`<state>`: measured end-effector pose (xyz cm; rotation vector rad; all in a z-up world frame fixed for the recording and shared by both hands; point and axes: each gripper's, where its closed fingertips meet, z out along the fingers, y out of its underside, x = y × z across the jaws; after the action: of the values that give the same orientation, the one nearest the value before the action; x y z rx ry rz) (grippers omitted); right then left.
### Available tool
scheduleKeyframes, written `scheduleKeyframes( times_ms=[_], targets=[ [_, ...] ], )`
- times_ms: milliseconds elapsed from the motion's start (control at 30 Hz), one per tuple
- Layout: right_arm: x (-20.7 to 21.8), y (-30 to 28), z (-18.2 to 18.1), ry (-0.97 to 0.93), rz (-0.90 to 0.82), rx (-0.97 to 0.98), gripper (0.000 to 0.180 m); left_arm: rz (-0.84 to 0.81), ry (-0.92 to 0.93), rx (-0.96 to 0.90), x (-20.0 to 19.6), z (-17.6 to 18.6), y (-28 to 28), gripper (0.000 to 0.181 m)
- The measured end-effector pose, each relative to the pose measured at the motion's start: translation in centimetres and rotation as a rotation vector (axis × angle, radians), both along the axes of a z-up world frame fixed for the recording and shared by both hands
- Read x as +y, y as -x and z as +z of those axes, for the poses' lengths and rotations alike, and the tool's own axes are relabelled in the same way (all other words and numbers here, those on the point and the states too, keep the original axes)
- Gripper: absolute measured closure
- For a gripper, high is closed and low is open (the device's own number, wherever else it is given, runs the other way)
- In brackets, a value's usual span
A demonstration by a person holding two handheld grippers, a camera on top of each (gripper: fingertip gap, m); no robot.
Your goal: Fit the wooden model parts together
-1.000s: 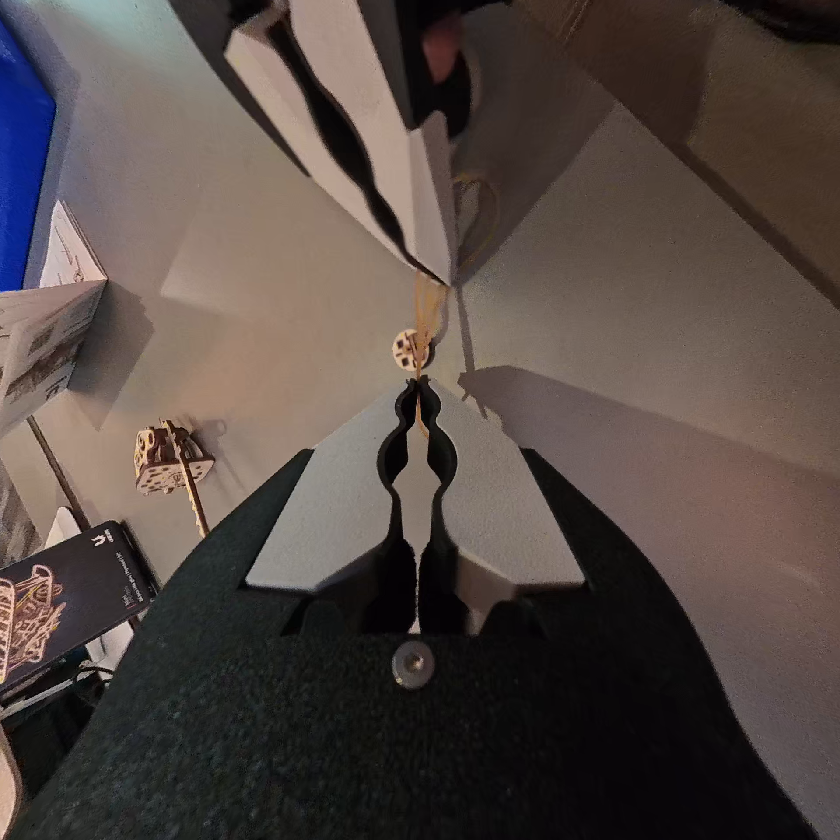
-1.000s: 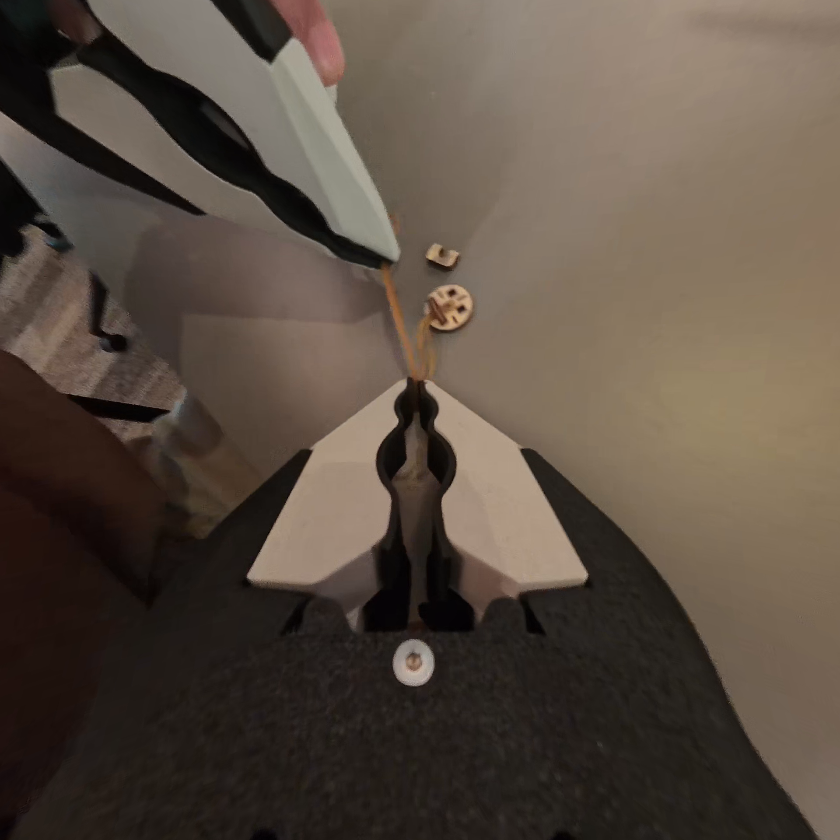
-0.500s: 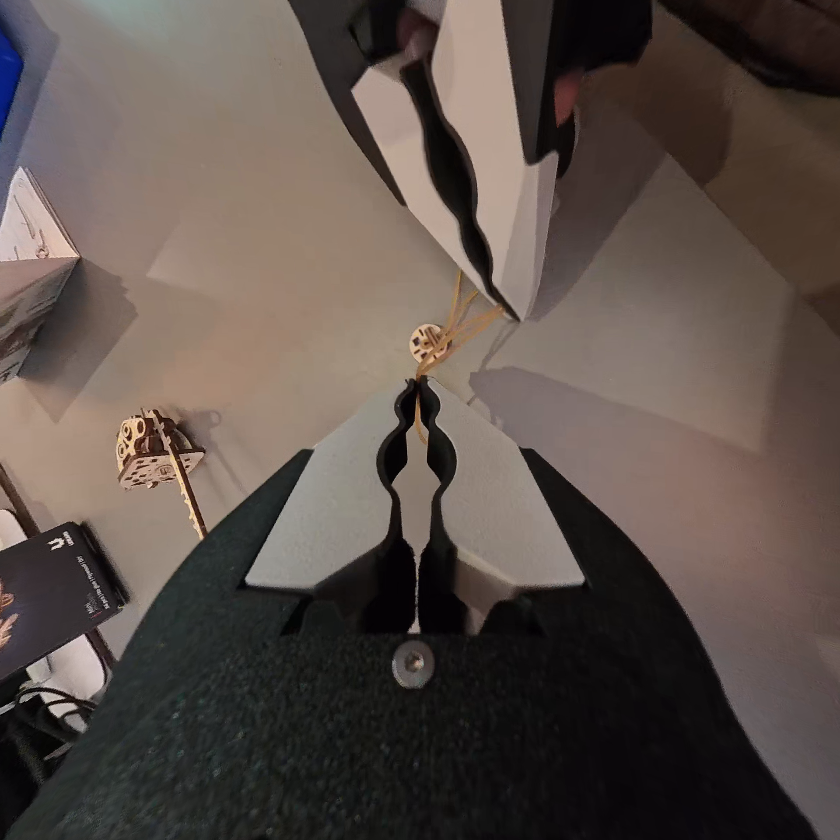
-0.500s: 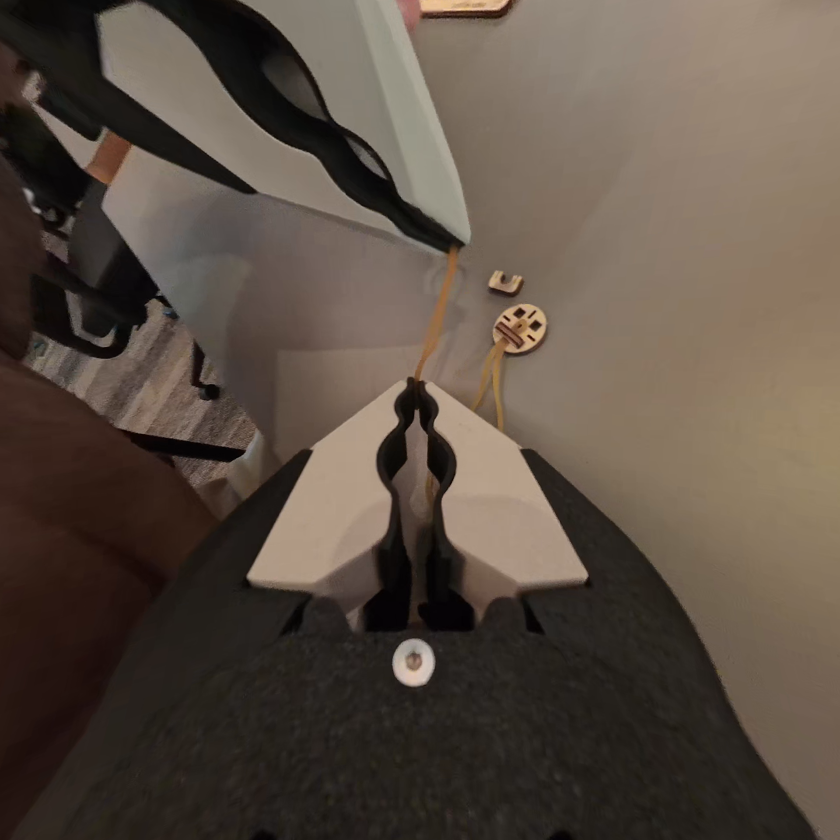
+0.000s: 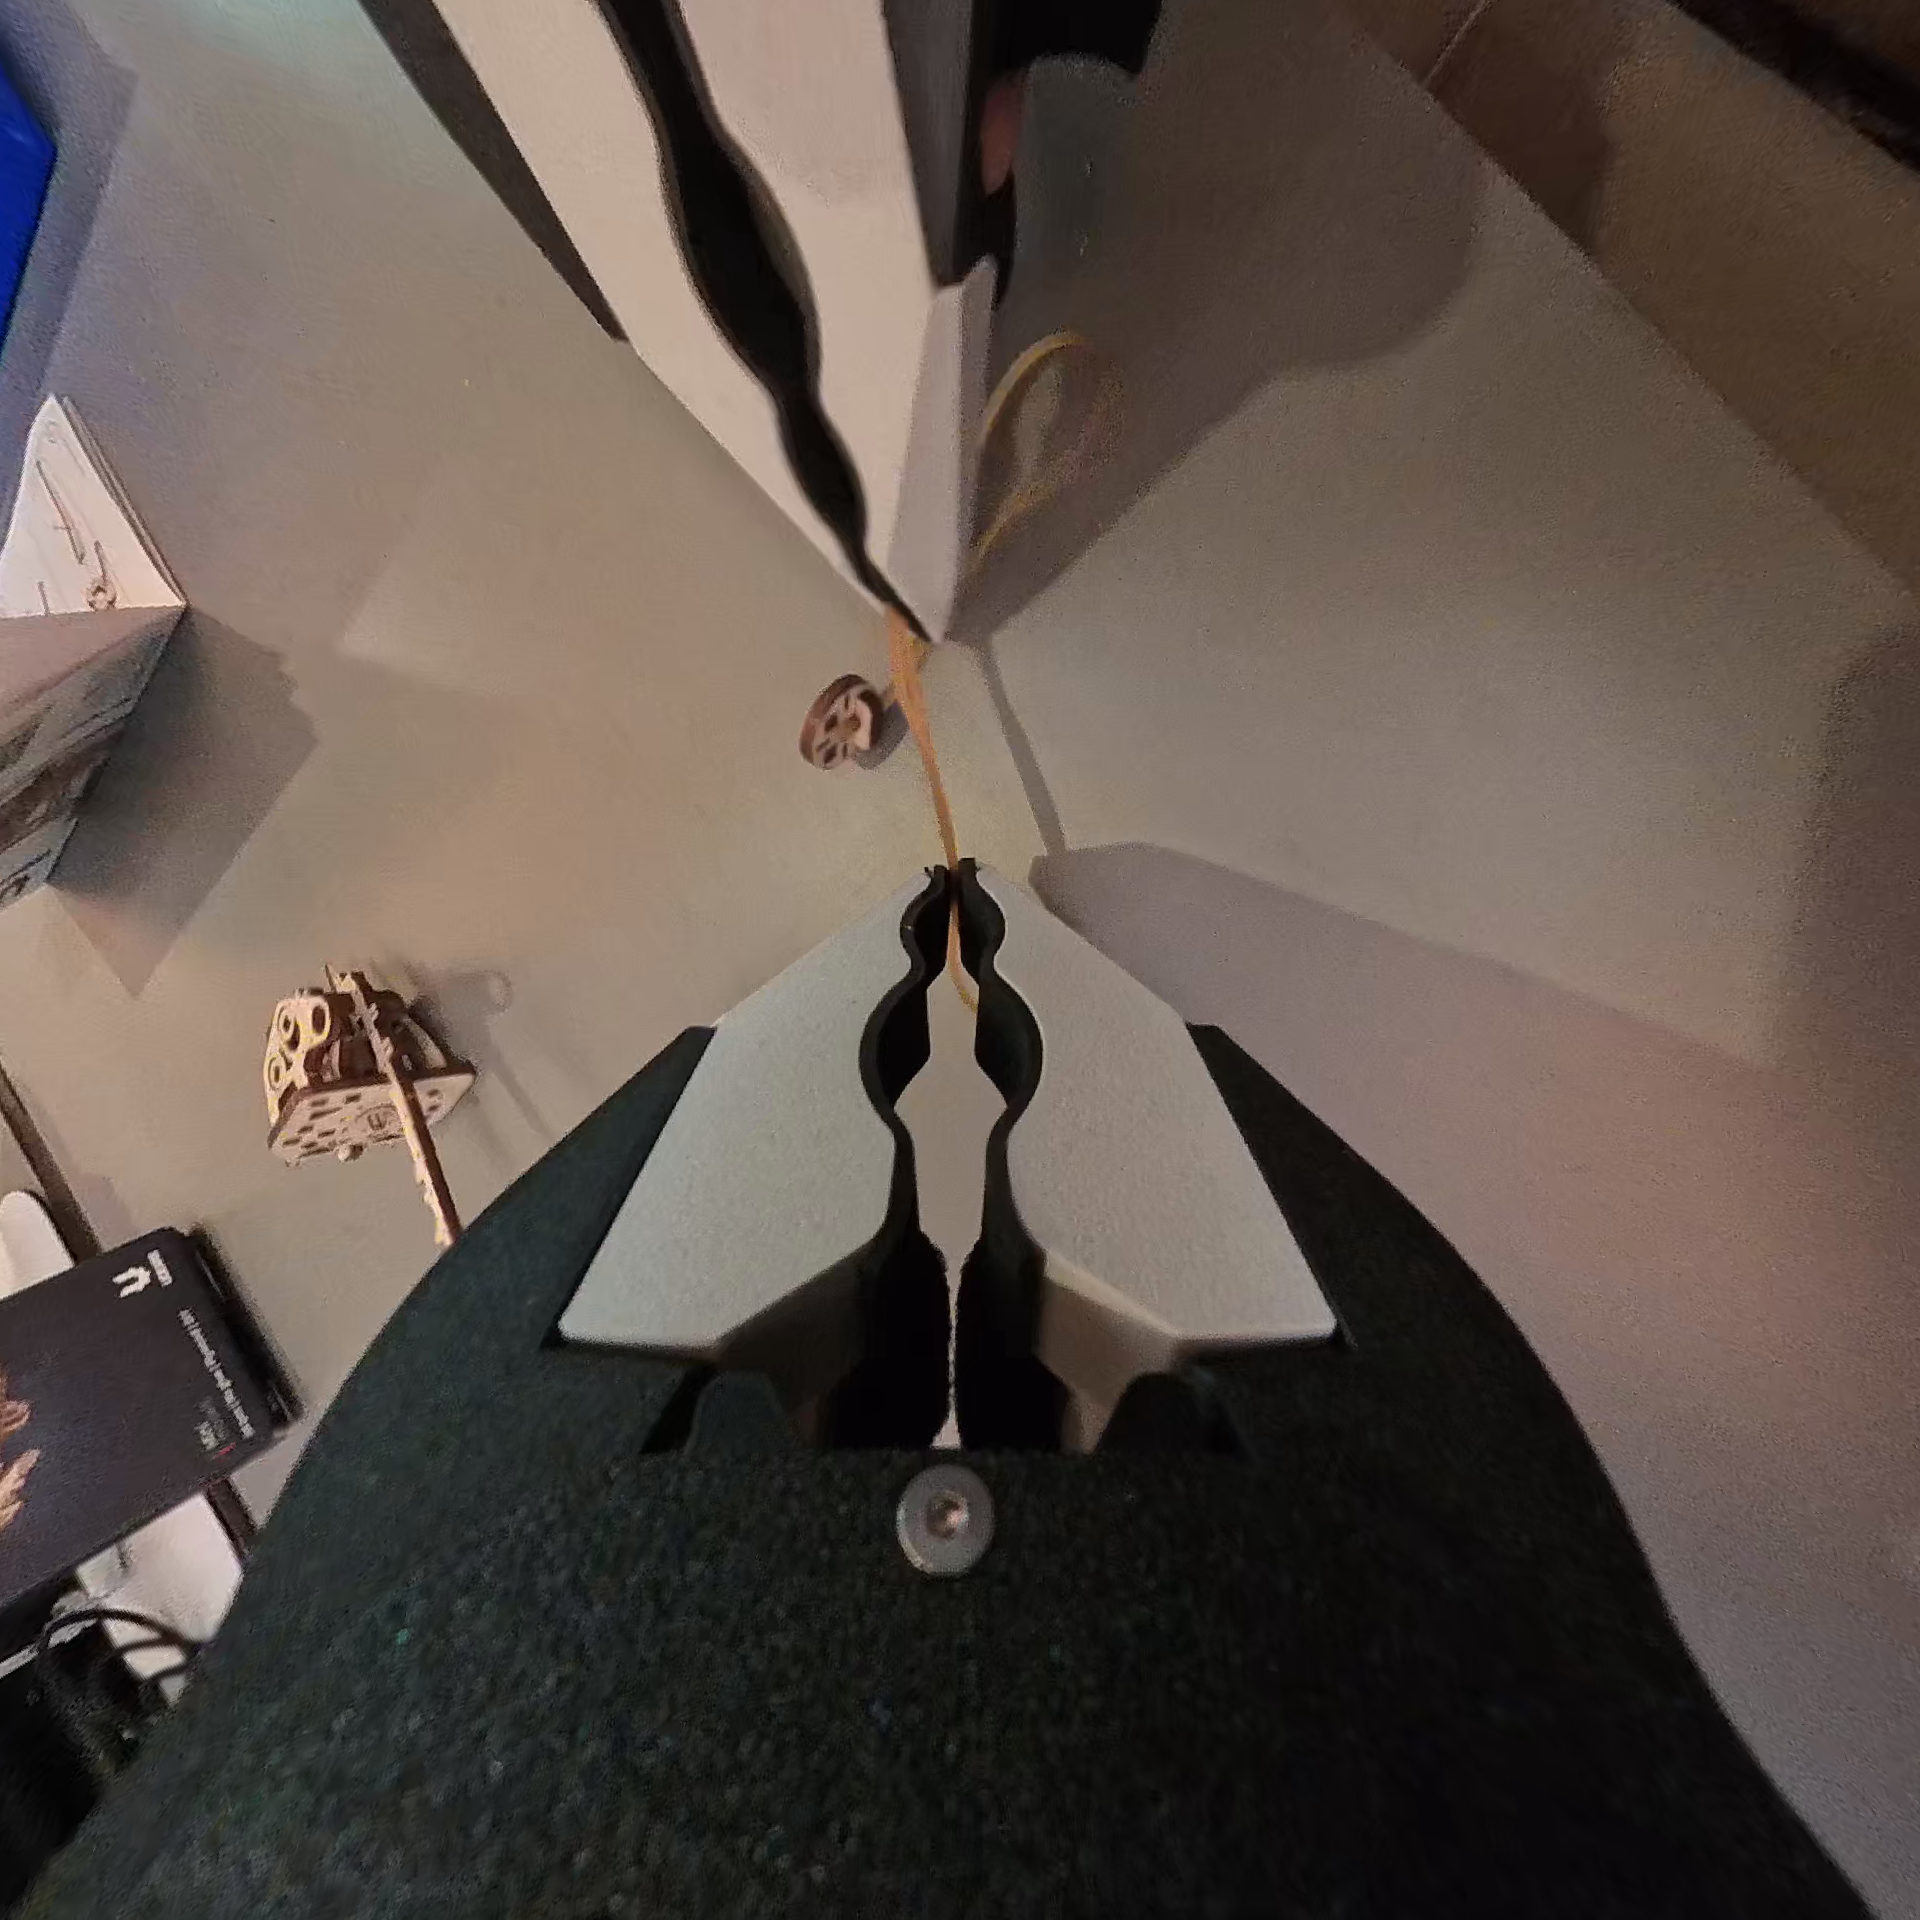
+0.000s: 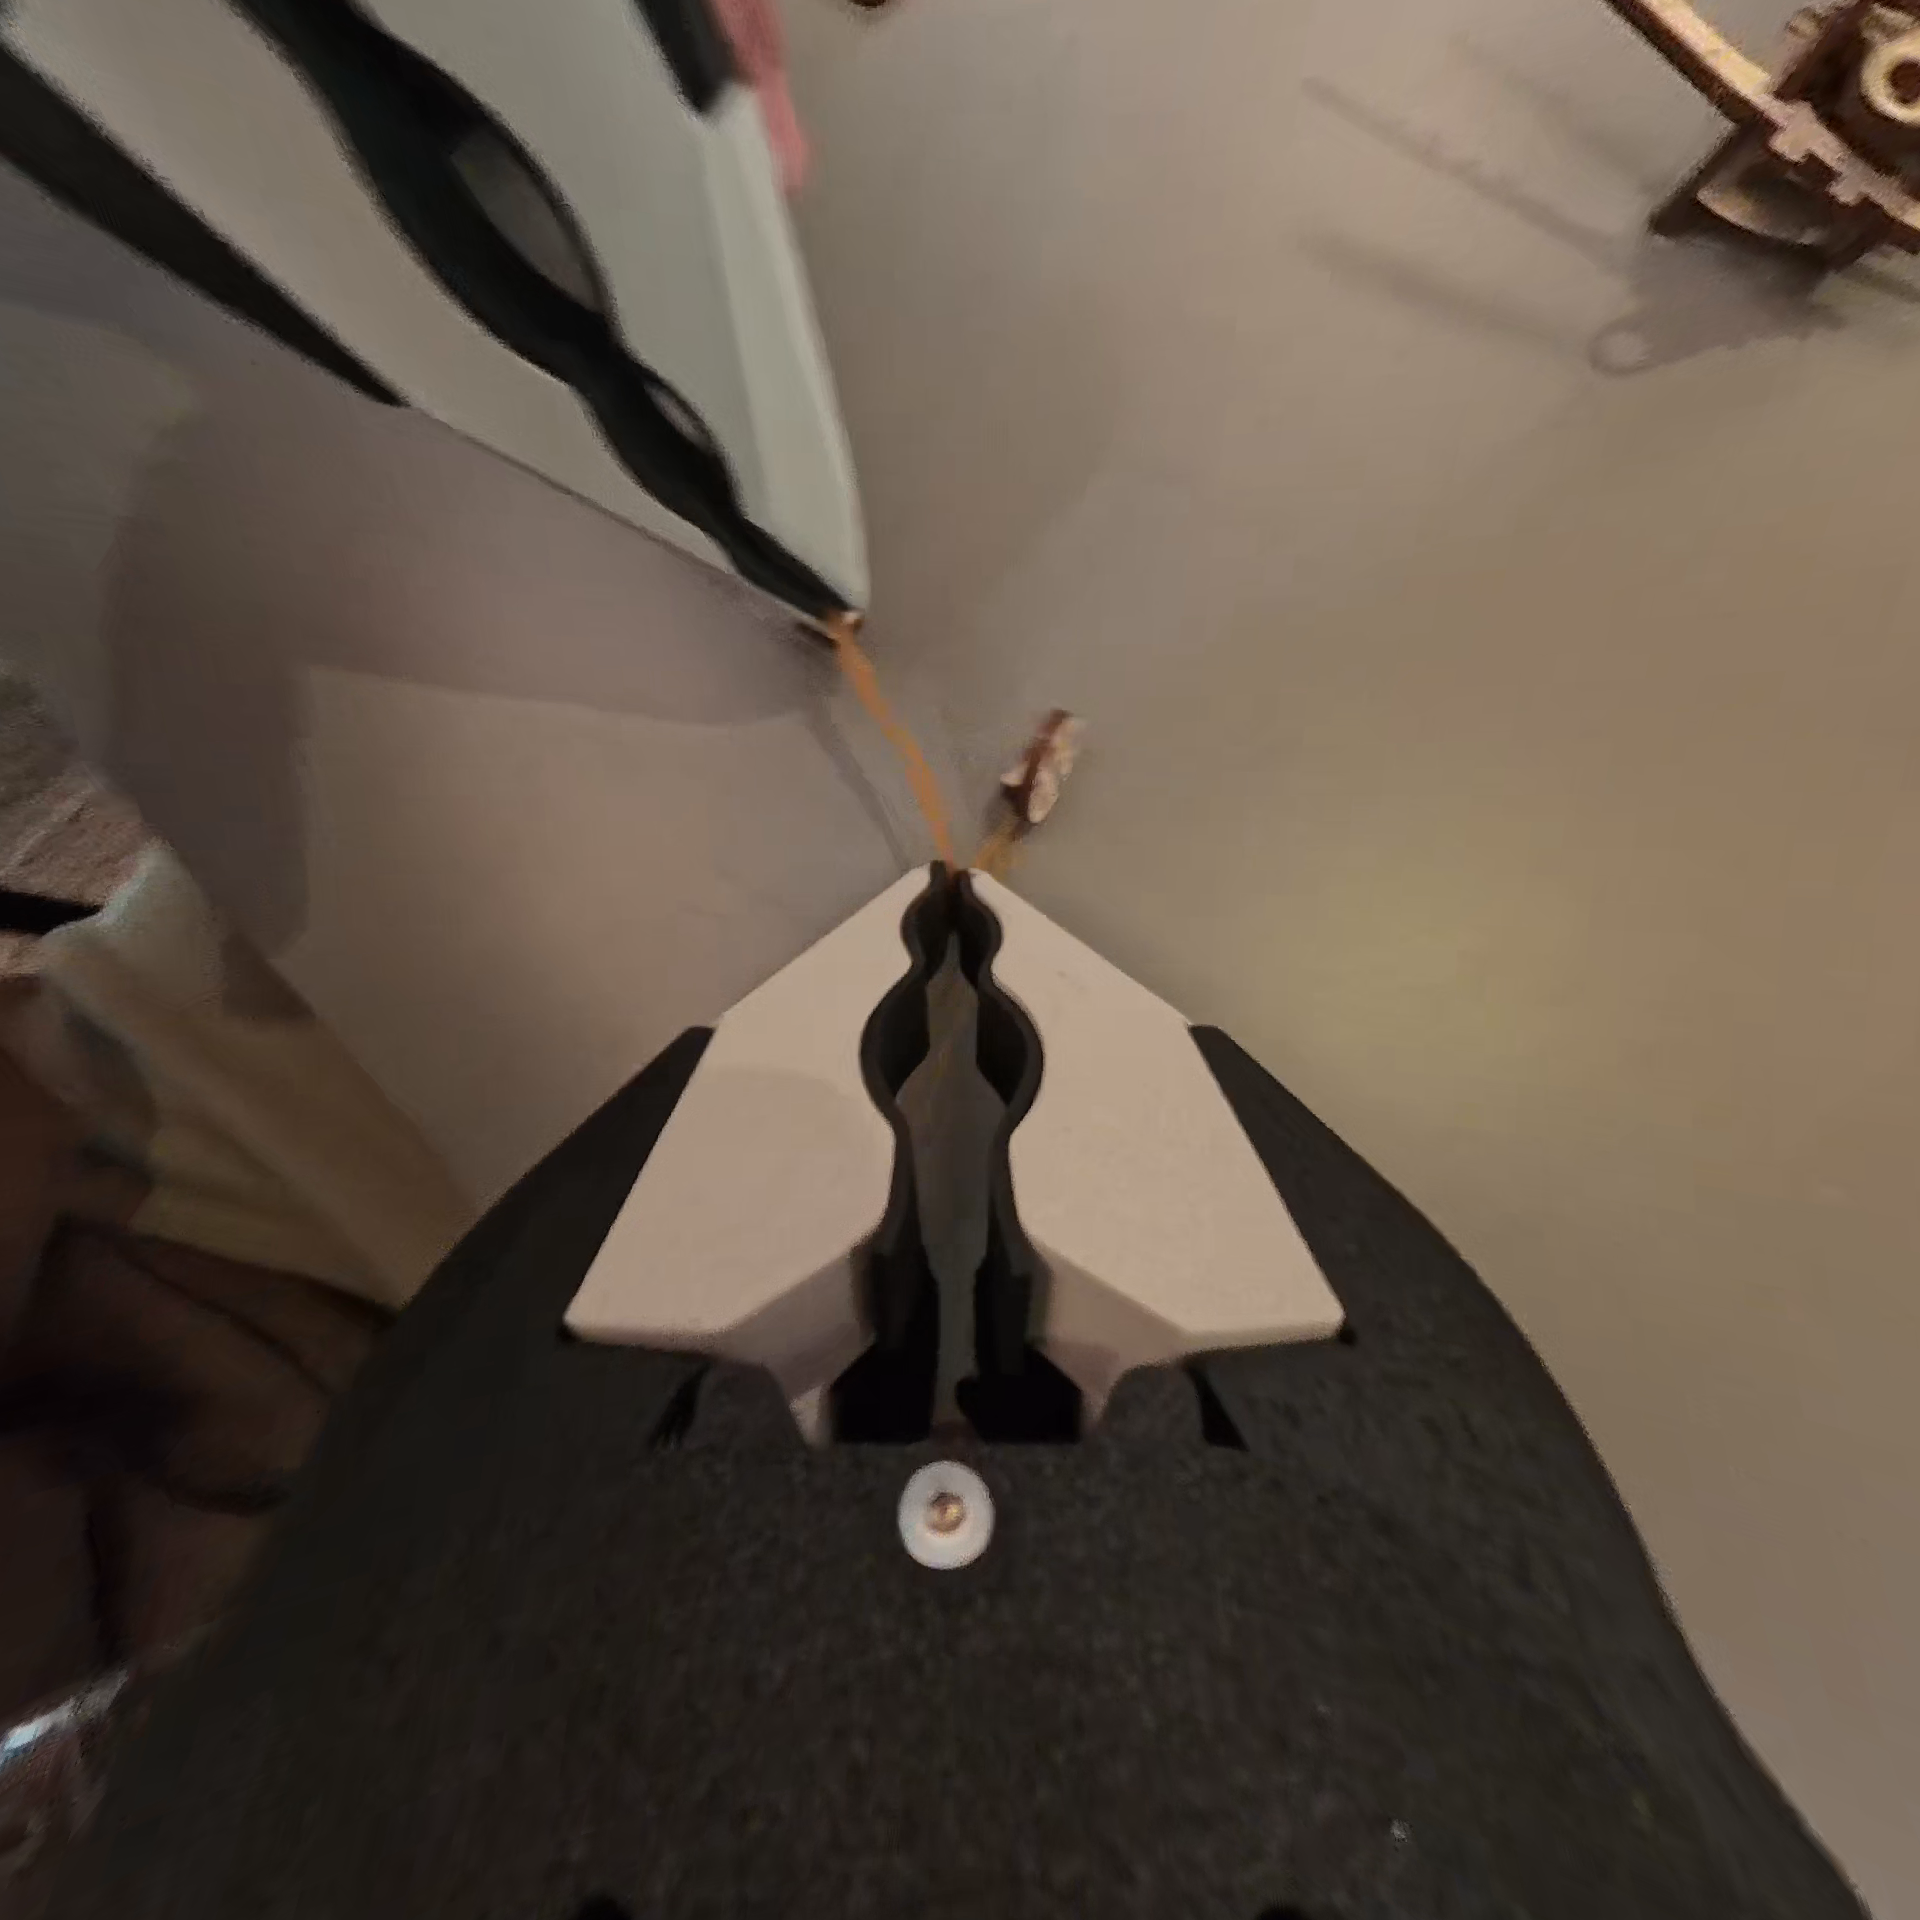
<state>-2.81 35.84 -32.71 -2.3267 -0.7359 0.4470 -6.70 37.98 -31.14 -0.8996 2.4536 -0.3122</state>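
Observation:
A tan rubber band (image 5: 925, 743) is stretched between my two grippers. My left gripper (image 5: 951, 871) is shut on one end of it. My right gripper (image 6: 951, 873) is shut on the other end, and shows from above in the left wrist view (image 5: 914, 623). A small round wooden disc (image 5: 842, 720) with cut-outs hangs tilted on the band next to the fingertips; it also shows in the right wrist view (image 6: 1042, 774). A slack loop of the band (image 5: 1023, 436) hangs behind the right gripper. The left gripper shows in the right wrist view (image 6: 844, 615) at upper left.
A part-built wooden model (image 5: 348, 1081) with a toothed stick stands on the grey table (image 5: 1455, 727) at the left; it also shows at the top right of the right wrist view (image 6: 1829, 135). A dark box (image 5: 114, 1382) and paper instructions (image 5: 73, 665) lie at the left edge.
The grippers have moved closer over the table, and the band now runs straighter between them. The disc has tilted on edge. The small C-shaped wooden piece is out of the right wrist view.

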Motion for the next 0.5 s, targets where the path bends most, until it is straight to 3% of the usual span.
scheduleKeyframes(
  times_ms=[67, 267, 500],
  targets=[
    [-0.3, -0.8, -0.1, 0.022, 0.02, -0.039, 0.18, -0.007, 0.01, -0.006, 0.1, -0.2, -0.7, 0.181],
    [-1.0, -3.0, 1.2, 0.087, -0.001, 0.099, 0.18, 0.014, 0.094, -0.06, 0.6, 1.0, -1.8, 0.181],
    [-0.5, -3.3, 0.2, 0.102, 0.059, 0.052, 0.18, 0.051, 0.092, -0.077, 0.9, 1.0, -2.6, 0.181]
  ],
)
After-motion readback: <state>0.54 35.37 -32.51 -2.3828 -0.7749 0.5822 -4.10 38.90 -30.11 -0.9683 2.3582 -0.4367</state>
